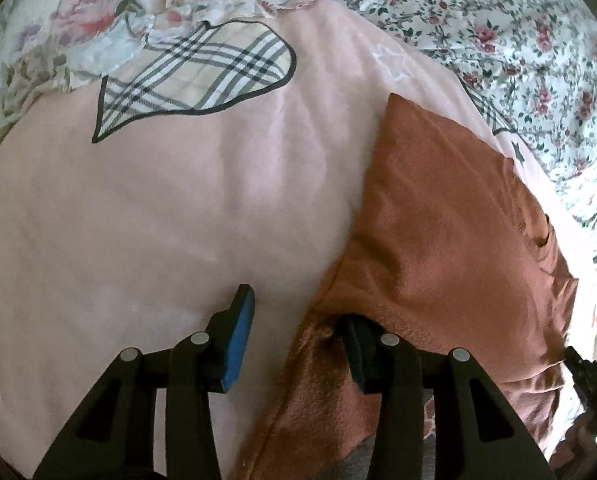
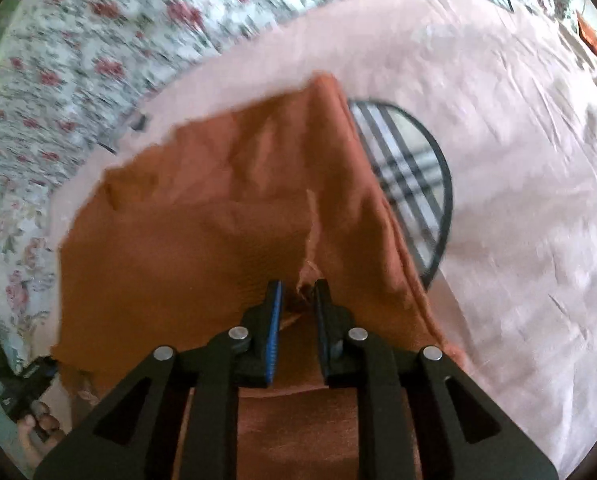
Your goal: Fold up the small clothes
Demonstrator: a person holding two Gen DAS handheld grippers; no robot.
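Note:
A rust-orange garment (image 1: 450, 232) lies on a pink sheet (image 1: 158, 208). In the left wrist view my left gripper (image 1: 298, 320) stands wide open at the garment's near left edge: the left finger is over the pink sheet, the right finger is under a fold of the cloth. In the right wrist view the same garment (image 2: 218, 208) is lifted into a peak. My right gripper (image 2: 298, 300) is nearly shut, pinching a bunched edge of the cloth between its blue pads (image 2: 275, 320).
The pink sheet (image 2: 518, 200) carries a plaid patch outlined in black (image 1: 194, 76), also partly seen in the right wrist view (image 2: 410, 168). Floral bedding (image 1: 498, 28) surrounds it. The other gripper and a hand show at lower left (image 2: 22, 392).

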